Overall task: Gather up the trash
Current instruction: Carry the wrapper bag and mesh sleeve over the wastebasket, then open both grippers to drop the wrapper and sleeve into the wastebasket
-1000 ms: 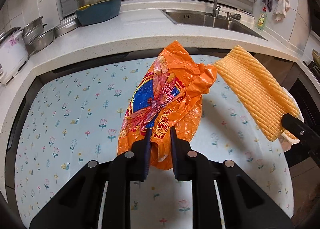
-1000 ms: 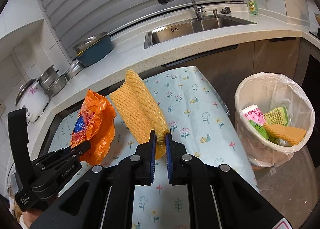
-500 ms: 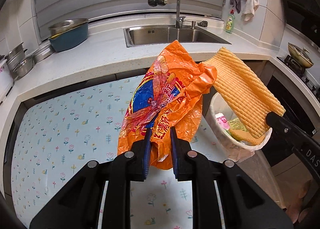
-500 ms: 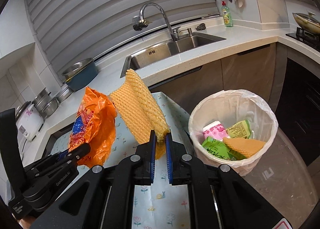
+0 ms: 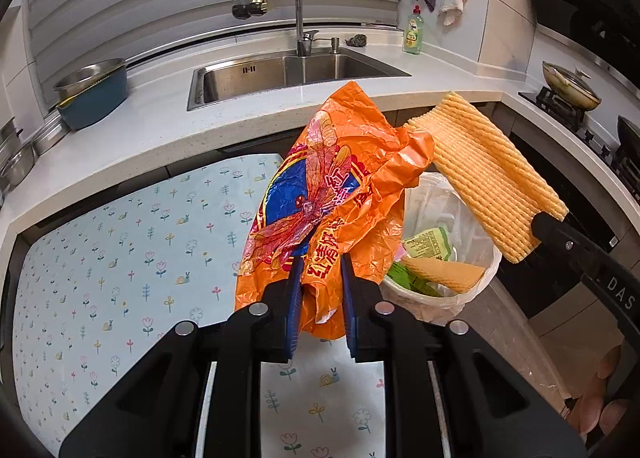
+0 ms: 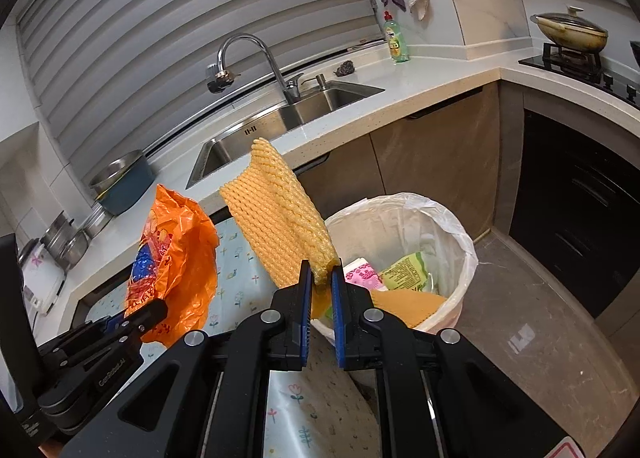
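Trash, item one: orange plastic bag, crumpled, printed with a dragonfly and red characters; pinched at its lower end so the rest stands up clear of the counter.
Holder of item one: left hand-held gripper, jaws clenched on the bag's gathered plastic.
Trash, item two: yellow foam net sleeve, ribbed and light; held by one end, so it juts upward and stays rigid.
Holder of item two: right hand-held gripper, jaws clamped nearly together on the sleeve's thin lower edge.
Destination: white-lined bin on the floor just off the counter's end, already holding wrappers and a similar yellow piece.
Position of loads: both in the air, near the bin's rim; the sleeve nearer its mouth, the bag over the counter's edge.
Judged step: carrying both pieces across for release into the bin.
Risk: bag may snag or drape on the rim.
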